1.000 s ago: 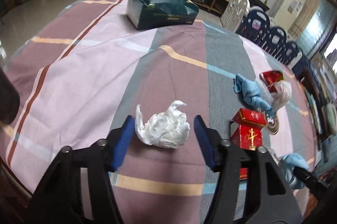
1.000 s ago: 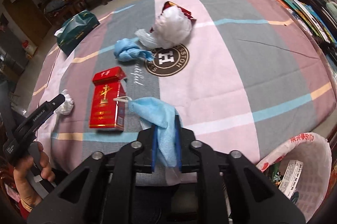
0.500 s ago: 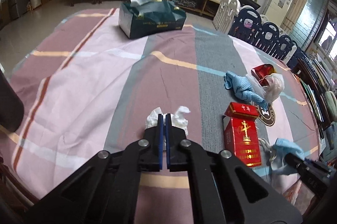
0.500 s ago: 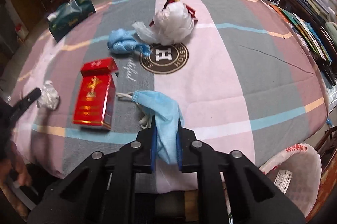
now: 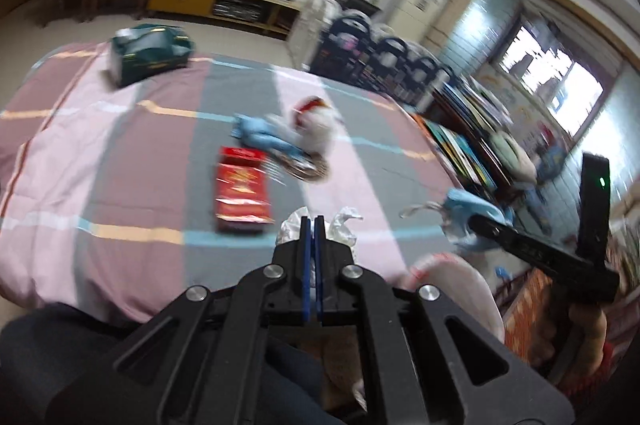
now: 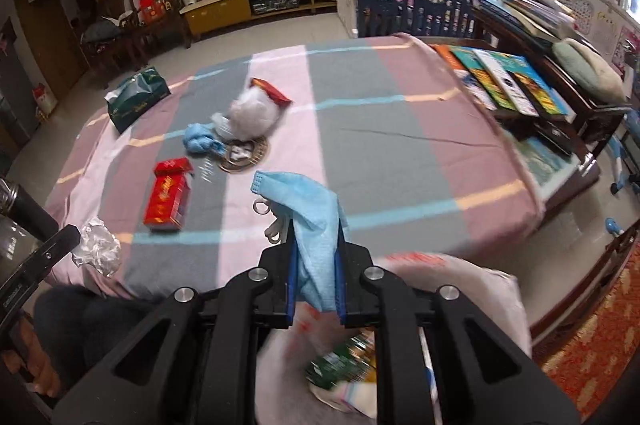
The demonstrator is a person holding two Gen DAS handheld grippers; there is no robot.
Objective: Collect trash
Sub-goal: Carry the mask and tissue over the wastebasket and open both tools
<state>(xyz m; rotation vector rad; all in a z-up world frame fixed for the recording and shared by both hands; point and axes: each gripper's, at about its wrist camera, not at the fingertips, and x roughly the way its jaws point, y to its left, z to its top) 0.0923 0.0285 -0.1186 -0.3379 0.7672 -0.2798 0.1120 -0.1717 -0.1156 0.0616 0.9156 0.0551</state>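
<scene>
From the left wrist camera, the left gripper (image 5: 311, 225) has its blue pads pressed almost together on a crumpled white tissue (image 5: 340, 223), whose wrinkled ends stick out past and to either side of the fingertips. The tissue hangs clear of the striped tablecloth (image 5: 120, 153). Just beyond the fingertips and slightly left lies a red cigarette box (image 5: 241, 189) flat on the cloth. Farther ahead sit a blue crumpled cloth (image 5: 262, 137) and a white plastic bag with a red wrapper (image 5: 316, 129), touching each other. Far off to the upper left stands a dark green tissue box (image 5: 150, 55). Low to the right of the gripper shows the pale rim of a trash bag (image 5: 448, 273). Above it, the right gripper (image 5: 476, 221) reaches in from the right, a blue face mask (image 5: 474, 211) at its tip. This view is blurred.

From the right wrist camera, the right gripper (image 6: 316, 237) is clamped narrowly on the blue face mask (image 6: 308, 209), which bunches between the pads and fans out above them, its white ear loops dangling on the left side. Directly beneath the fingers is the open trash bag (image 6: 472, 281), with printed wrappers inside. To the far left, the left gripper (image 6: 76, 237) holds the crumpled white tissue (image 6: 98, 251) at the table's near edge. Ahead and left lie the red cigarette box (image 6: 168, 195), the blue crumpled cloth (image 6: 198, 139), the white plastic bag with a red wrapper (image 6: 256, 111) and the dark green tissue box (image 6: 138, 99).
</scene>
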